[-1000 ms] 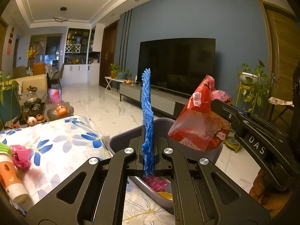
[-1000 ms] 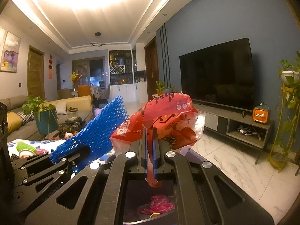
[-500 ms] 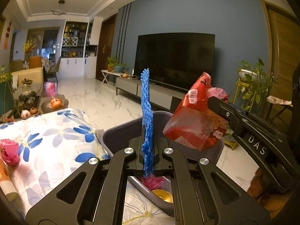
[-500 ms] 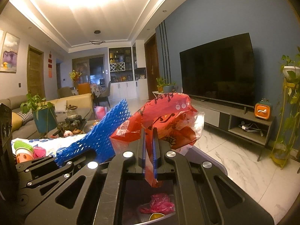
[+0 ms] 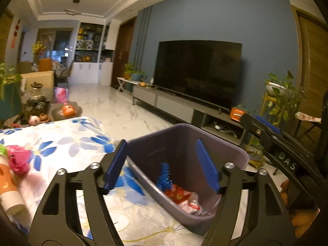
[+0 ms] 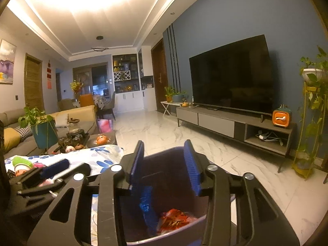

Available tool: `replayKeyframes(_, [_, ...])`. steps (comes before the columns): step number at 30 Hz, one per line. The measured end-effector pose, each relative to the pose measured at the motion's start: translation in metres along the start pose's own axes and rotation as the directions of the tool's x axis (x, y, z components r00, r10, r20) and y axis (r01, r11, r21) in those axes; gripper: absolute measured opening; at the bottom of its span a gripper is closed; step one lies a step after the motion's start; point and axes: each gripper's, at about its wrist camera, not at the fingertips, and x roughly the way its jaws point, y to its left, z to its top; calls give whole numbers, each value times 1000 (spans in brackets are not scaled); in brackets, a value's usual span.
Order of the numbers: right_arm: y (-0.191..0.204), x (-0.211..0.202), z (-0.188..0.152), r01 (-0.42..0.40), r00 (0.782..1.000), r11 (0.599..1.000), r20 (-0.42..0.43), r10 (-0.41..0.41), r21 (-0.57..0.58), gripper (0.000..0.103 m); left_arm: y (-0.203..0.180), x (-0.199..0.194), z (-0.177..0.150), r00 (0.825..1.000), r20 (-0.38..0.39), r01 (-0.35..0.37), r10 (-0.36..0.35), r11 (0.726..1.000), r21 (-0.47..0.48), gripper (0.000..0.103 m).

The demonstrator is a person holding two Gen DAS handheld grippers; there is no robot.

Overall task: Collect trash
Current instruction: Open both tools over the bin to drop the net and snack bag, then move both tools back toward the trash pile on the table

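A purple-grey bin (image 5: 242,155) (image 6: 176,233) stands at the edge of the flowered table. Inside it lie the blue foam net (image 5: 165,177) (image 6: 146,205) and the red snack bag (image 5: 180,194) (image 6: 174,218). My left gripper (image 5: 162,164) hangs over the bin's left rim, its jaws opening wide with nothing pressed between them. My right gripper (image 6: 164,162) is above the bin too, jaws opening and empty; in the left wrist view it shows as a black arm (image 5: 274,143) at the right. A pink crumpled wrapper (image 5: 17,160) and an orange-white tube (image 5: 8,192) lie on the table at the left.
The table wears a white cloth with blue flowers (image 5: 67,143). Beyond it are a marble floor (image 6: 184,135), a TV (image 6: 231,75) on a low grey cabinet, a plant stand (image 6: 311,123) at the right, and a tea tray (image 6: 71,139) with a sofa at the left.
Both grippers have opened. The blue net dropped from the left one and the red bag from the right one; both now lie in the bin.
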Motion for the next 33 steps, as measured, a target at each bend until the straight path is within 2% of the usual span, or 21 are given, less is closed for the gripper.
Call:
replayKeyframes(2, [1, -7, -1, 5, 1000, 1000, 8, -5, -3, 49, 3, -11, 0, 999, 15, -31, 31, 1000, -6, 78])
replayKeyframes(5, [2, -21, -3, 5, 1000, 1000, 24, -6, 13, 61, 6, -31, -2, 996, 36, -75, 76, 997, -19, 84])
replayKeyframes(10, [10, -47, -8, 20, 998, 1000, 54, -20, 13, 79, 10, -75, -9, 983, 74, -163, 165, 986, -31, 91])
replayKeyframes(17, [29, -86, -12, -13, 998, 1000, 67, 11, 20, 83, 23, -137, -22, 956, 102, -271, 274, 962, -40, 93])
replayKeyframes(19, [36, -95, -13, -34, 997, 999, 70, 33, 20, 83, 31, -157, -26, 943, 111, -308, 313, 950, -57, 93])
replayKeyframes(23, [56, -111, -15, -93, 994, 996, 66, 92, 12, 83, 51, -197, -38, 898, 131, -413, 419, 908, -70, 93])
replayKeyframes(28, [90, -123, -27, -184, 982, 983, 39, 184, -12, 83, 80, -236, -56, 853, 111, -497, 509, 859, -122, 93])
replayKeyframes(33, [128, -129, -41, -268, 963, 963, -5, 268, -36, 83, 108, -274, -73, 790, 98, -590, 606, 794, -148, 93])
